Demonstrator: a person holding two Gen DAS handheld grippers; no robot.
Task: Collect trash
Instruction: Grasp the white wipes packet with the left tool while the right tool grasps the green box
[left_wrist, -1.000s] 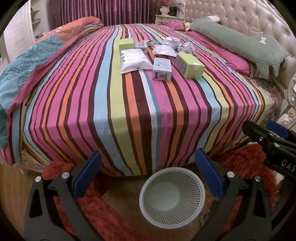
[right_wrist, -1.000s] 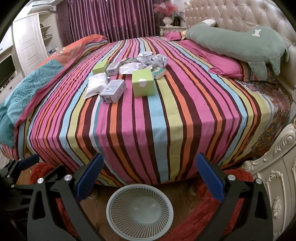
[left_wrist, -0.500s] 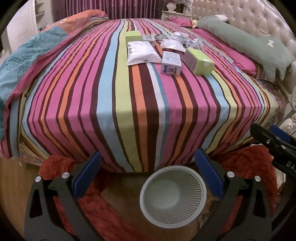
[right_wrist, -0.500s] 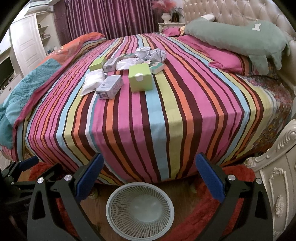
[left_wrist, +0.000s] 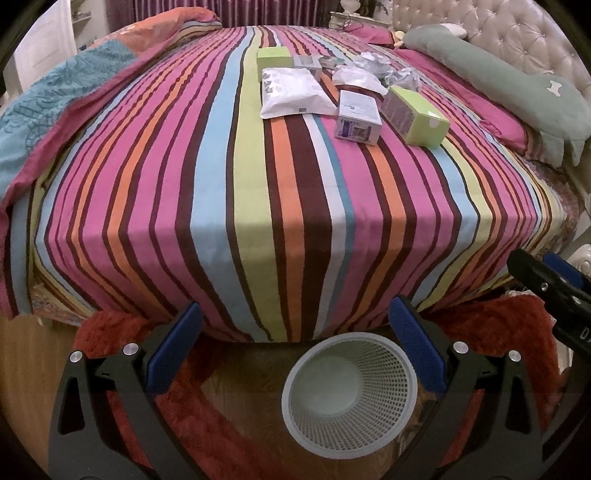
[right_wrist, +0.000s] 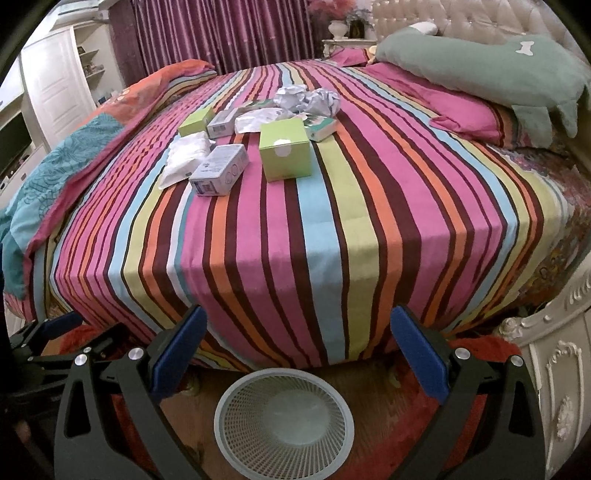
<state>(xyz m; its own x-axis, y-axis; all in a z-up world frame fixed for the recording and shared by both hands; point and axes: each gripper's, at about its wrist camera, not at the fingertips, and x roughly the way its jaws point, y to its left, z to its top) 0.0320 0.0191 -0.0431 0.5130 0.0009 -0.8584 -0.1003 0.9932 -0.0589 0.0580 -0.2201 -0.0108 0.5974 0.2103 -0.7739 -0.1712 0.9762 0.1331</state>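
Trash lies grouped on the striped bed: a green box, a white-and-purple box, a white plastic pouch, crumpled paper and more small boxes behind. The same items show in the left wrist view: green box, white-and-purple box, pouch. A white mesh basket stands on the floor at the bed's foot, also in the right wrist view. My left gripper and right gripper are both open and empty, low above the basket, far from the trash.
A green dog-shaped pillow and pink pillows lie by the tufted headboard. A teal and orange quilt drapes the bed's left side. A red shaggy rug covers the wood floor. A white carved footboard post stands at right.
Both grippers have moved forward and up toward the bed; the trash looks nearer and the basket sits lower in view. Both jaws stay open.
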